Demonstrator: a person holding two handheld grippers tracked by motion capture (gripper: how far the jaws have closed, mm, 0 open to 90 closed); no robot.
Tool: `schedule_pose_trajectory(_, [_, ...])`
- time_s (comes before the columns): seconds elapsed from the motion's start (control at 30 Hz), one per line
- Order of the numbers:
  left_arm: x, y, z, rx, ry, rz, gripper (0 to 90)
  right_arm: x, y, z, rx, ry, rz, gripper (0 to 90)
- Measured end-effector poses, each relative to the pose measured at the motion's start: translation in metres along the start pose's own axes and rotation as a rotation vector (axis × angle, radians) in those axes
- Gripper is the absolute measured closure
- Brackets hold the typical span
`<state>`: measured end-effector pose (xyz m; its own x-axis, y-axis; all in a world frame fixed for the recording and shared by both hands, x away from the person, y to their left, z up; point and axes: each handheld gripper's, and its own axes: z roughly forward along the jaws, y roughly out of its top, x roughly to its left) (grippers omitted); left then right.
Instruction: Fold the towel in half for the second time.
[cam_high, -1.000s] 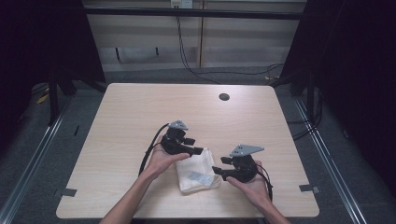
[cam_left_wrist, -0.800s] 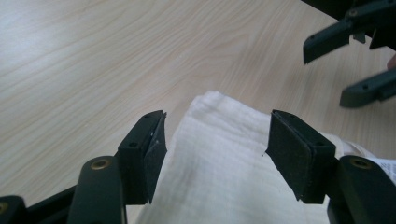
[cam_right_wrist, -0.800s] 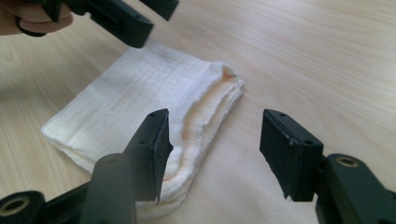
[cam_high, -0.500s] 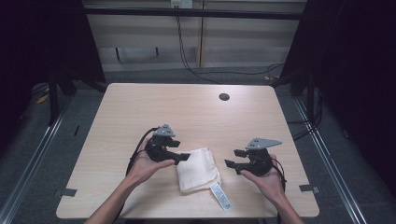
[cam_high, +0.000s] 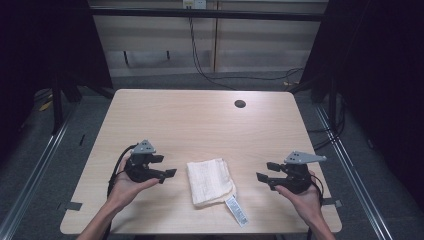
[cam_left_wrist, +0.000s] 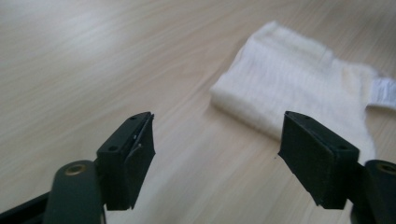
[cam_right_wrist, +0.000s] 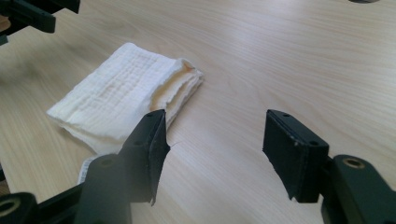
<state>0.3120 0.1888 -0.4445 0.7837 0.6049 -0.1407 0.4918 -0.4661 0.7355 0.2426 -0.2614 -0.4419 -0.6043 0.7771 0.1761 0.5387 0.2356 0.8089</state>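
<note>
A folded cream cloth (cam_high: 210, 181) lies flat on the wooden table (cam_high: 200, 125) near its front edge, a white label (cam_high: 236, 210) sticking out at its near right corner. My left gripper (cam_high: 166, 173) rests to the cloth's left, open and empty, jaws pointing at it. My right gripper (cam_high: 265, 171) sits to the cloth's right, also open and empty. In the left gripper view the cloth (cam_left_wrist: 299, 100) lies beyond the gripper (cam_left_wrist: 217, 161), apart from both jaws. In the right gripper view the cloth (cam_right_wrist: 123, 95) lies ahead and left of the gripper (cam_right_wrist: 219, 149).
A round dark hole (cam_high: 240, 104) sits in the tabletop at the far right. Black frame posts and cables stand behind the table. The left gripper's jaw (cam_right_wrist: 32, 14) shows at the top left of the right gripper view.
Both grippers have let go of the cloth and drawn apart, left one leftwards, right one rightwards. The cloth now lies folded on the table with its label showing.
</note>
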Motion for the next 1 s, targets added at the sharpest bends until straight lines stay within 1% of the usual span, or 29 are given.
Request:
schedule_pose_trajectory(0.03, [0.001, -0.004, -0.004, -0.013, 0.007, -0.006, 25.1, -0.001, -0.001, -0.003, 0.001, -0.004, 0.001, 40.1])
schedule_pose_trajectory(0.1, [0.004, -0.011, -0.015, -0.033, 0.023, -0.017, 25.5, -0.004, -0.004, -0.01, -0.016, -0.018, 0.012, 40.1])
schedule_pose_trajectory(0.13, [0.005, -0.014, -0.019, -0.035, 0.019, -0.027, 25.2, -0.005, -0.006, -0.014, -0.024, -0.022, 0.027, 40.0])
schedule_pose_trajectory(0.2, [0.007, -0.022, -0.026, -0.033, 0.011, -0.037, 24.6, -0.008, -0.009, -0.019, -0.029, -0.032, 0.031, 39.9])
schedule_pose_trajectory(0.27, [0.008, -0.03, -0.031, -0.033, 0.016, -0.041, 24.4, -0.009, -0.012, -0.022, -0.026, -0.048, 0.038, 39.6])
schedule_pose_trajectory(0.33, [0.009, -0.037, -0.035, -0.038, 0.027, -0.045, 24.0, -0.01, -0.016, -0.024, -0.021, -0.054, 0.042, 39.3])
schedule_pose_trajectory(0.37, [0.009, -0.042, -0.035, -0.053, 0.054, -0.051, 24.3, -0.011, -0.018, -0.025, -0.017, -0.061, 0.042, 38.9])
schedule_pose_trajectory(0.4, [0.01, -0.046, -0.035, -0.06, 0.066, -0.069, 24.4, -0.012, -0.02, -0.026, -0.019, -0.068, 0.044, 38.5])
schedule_pose_trajectory(0.47, [0.013, -0.052, -0.034, -0.049, 0.035, -0.082, 22.4, -0.015, -0.026, -0.028, -0.032, -0.074, 0.065, 38.2])
schedule_pose_trajectory(0.5, [0.013, -0.054, -0.036, -0.054, 0.041, -0.094, 24.6, -0.015, -0.029, -0.029, -0.036, -0.085, 0.073, 37.9])
schedule_pose_trajectory(0.57, [0.013, -0.06, -0.04, -0.074, 0.049, -0.111, 22.0, -0.017, -0.035, -0.031, -0.032, -0.095, 0.082, 37.3])
schedule_pose_trajectory(0.6, [0.013, -0.062, -0.042, -0.081, 0.057, -0.116, 22.6, -0.018, -0.037, -0.032, -0.032, -0.105, 0.085, 37.1])
schedule_pose_trajectory(0.73, [0.012, -0.076, -0.046, -0.086, 0.078, -0.124, 23.1, -0.021, -0.043, -0.039, -0.055, -0.121, 0.101, 36.6])
schedule_pose_trajectory(0.77, [0.011, -0.079, -0.044, -0.08, 0.083, -0.127, 23.4, -0.021, -0.045, -0.04, -0.06, -0.126, 0.103, 36.3])
schedule_pose_trajectory(0.8, [0.01, -0.081, -0.042, -0.057, 0.077, -0.126, 23.5, -0.021, -0.046, -0.041, -0.062, -0.128, 0.109, 36.1])
schedule_pose_trajectory(0.83, [0.01, -0.081, -0.04, -0.042, 0.076, -0.117, 24.0, -0.022, -0.048, -0.04, -0.061, -0.127, 0.109, 36.1])
schedule_pose_trajectory(0.87, [0.01, -0.081, -0.039, -0.042, 0.067, -0.107, 25.5, -0.022, -0.049, -0.04, -0.057, -0.123, 0.11, 36.1])
schedule_pose_trajectory(0.93, [0.01, -0.079, -0.038, -0.034, 0.056, -0.106, 25.8, -0.021, -0.05, -0.037, -0.044, -0.107, 0.095, 36.0])
schedule_pose_trajectory(1.0, [0.009, -0.079, -0.038, -0.037, 0.063, -0.096, 25.5, -0.019, -0.05, -0.036, -0.043, -0.112, 0.09, 35.9])
